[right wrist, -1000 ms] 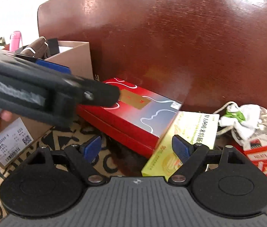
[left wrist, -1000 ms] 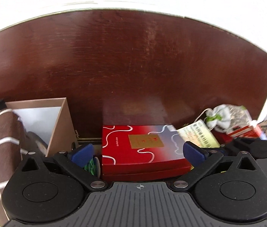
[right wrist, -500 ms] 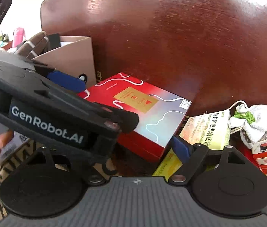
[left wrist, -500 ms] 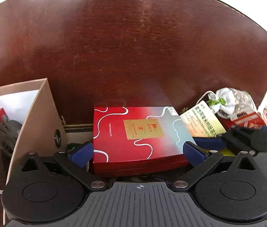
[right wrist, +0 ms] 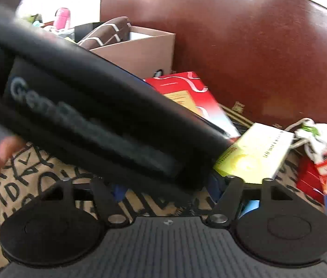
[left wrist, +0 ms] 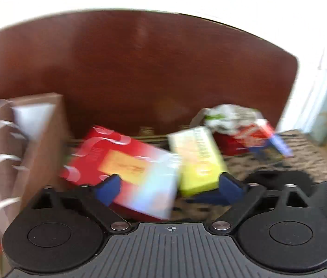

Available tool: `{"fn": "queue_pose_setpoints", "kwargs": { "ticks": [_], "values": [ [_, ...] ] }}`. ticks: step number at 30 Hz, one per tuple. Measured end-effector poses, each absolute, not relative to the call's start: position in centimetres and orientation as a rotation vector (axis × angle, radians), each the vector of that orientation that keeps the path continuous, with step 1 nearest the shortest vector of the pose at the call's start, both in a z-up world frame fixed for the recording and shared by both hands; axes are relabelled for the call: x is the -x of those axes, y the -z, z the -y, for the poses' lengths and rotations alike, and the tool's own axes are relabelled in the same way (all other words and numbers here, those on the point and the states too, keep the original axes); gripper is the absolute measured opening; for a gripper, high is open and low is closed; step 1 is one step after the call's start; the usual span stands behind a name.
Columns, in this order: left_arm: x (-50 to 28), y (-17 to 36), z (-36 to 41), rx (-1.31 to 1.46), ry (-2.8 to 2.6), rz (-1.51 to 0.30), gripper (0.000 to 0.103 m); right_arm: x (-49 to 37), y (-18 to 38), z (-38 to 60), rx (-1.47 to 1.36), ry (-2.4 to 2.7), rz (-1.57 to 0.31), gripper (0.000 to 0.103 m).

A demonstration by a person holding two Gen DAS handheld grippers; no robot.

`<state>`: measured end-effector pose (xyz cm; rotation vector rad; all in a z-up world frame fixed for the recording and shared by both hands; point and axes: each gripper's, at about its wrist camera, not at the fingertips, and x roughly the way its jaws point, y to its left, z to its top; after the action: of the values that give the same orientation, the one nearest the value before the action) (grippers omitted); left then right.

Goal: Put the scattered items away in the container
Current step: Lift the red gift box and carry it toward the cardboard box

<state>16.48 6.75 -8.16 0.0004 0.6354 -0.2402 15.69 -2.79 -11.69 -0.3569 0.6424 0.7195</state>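
The left wrist view is blurred. My left gripper (left wrist: 168, 187) holds a flat red box (left wrist: 121, 164) tilted up off the patterned cloth, with its blue fingers on the box's two sides. A yellow-green box (left wrist: 198, 159) lies just right of it. The brown cardboard container (left wrist: 40, 143) stands at the left. In the right wrist view the left gripper's black body (right wrist: 89, 120) crosses in front and hides my right gripper (right wrist: 168, 191), which is open. The red box (right wrist: 186, 95), the yellow-green box (right wrist: 256, 153) and the container (right wrist: 140, 48) show behind it.
A white drawstring pouch (right wrist: 311, 136) and red packets (right wrist: 325, 173) lie at the right. A brown striped item (right wrist: 108, 32) sticks out of the container. A dark wooden chair back (right wrist: 244, 46) rises behind. A patterned cloth (right wrist: 13, 185) covers the surface.
My left gripper has closed on the red box and tilted it up, moving fast. Its body has moved further across the right wrist view.
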Motion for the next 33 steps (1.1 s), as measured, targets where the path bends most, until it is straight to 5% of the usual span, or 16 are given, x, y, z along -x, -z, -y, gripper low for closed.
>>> {"fn": "queue_pose_setpoints", "kwargs": {
  "ticks": [2, 4, 11, 17, 25, 28, 30, 33],
  "values": [
    [-15.9, 8.5, -7.2, -0.011, 0.197, -0.647, 0.101, -15.7, 11.2, 3.4, 0.343, -0.702, -0.617, 0.089],
    [-15.2, 8.8, -7.7, 0.002, 0.207, -0.643, 0.102, -16.0, 10.8, 3.8, 0.337, -0.686, -0.579, 0.094],
    [-15.6, 9.9, -7.2, 0.031, 0.168, -0.609, 0.103, -18.0, 11.7, 3.7, 0.387, -0.719, -0.573, 0.099],
    [-19.4, 12.0, -8.9, 0.193, 0.186, -0.753, 0.103, -19.7, 12.6, 2.3, 0.494, -0.761, -0.534, 0.103],
    [-21.5, 13.1, -9.2, 0.245, 0.19, -0.773, 0.103, -22.6, 14.6, 0.3, 0.563, -0.831, -0.564, 0.103],
    [-21.6, 13.1, -9.1, 0.241, 0.221, -0.756, 0.099, -22.2, 14.7, 0.4, 0.522, -0.86, -0.58, 0.086],
    [-21.5, 13.1, -9.0, 0.255, 0.297, -0.765, 0.085, -21.0, 14.5, 0.6, 0.533, -0.881, -0.574, 0.084],
    [-21.1, 13.4, -8.9, 0.293, 0.296, -0.789, 0.086, -18.7, 14.1, 0.8, 0.596, -0.925, -0.558, 0.08]
  ]
}}
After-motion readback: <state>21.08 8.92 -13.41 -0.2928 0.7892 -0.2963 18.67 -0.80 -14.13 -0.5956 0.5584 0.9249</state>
